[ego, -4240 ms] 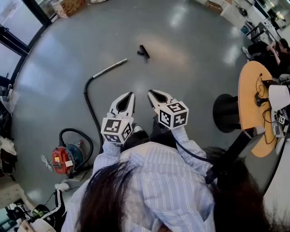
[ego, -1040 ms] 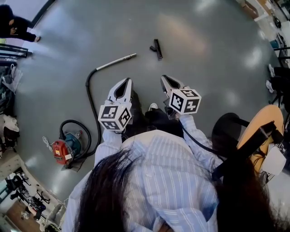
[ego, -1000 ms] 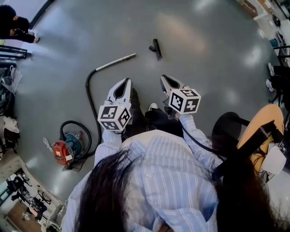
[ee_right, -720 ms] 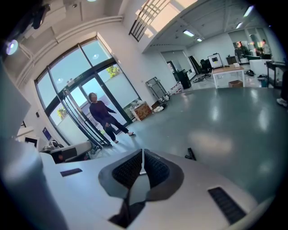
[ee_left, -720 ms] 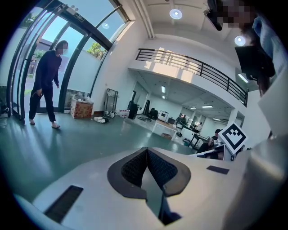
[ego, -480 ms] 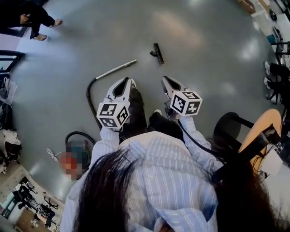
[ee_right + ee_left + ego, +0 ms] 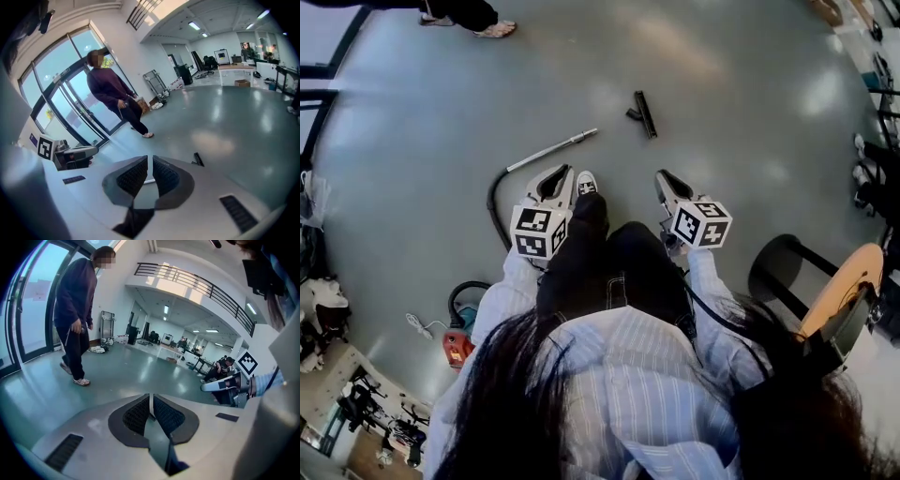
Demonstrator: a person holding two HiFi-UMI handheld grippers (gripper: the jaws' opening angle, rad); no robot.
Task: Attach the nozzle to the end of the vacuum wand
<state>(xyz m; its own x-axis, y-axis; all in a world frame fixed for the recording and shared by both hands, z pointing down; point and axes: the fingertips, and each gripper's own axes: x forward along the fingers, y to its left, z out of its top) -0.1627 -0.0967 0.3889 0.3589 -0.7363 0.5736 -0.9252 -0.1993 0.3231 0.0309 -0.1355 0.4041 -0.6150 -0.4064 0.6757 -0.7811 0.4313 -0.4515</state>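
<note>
The black nozzle lies on the grey floor ahead of me, apart from the silver vacuum wand, whose black hose curves back to the red vacuum. My left gripper is shut and empty, held above the floor just short of the wand. Its jaws meet with nothing between them. My right gripper is also shut and empty, short of the nozzle. In the right gripper view the nozzle shows just past the closed right gripper.
A person walks across the floor beyond the wand. My own shoe is between the grippers. A black stool and a round wooden table stand at the right. Glass doors are at the far side.
I have stepped forward, so the wand and nozzle lie nearer. Both grippers have moved ahead and down, still shut. The walking person has crossed to the right along the top.
</note>
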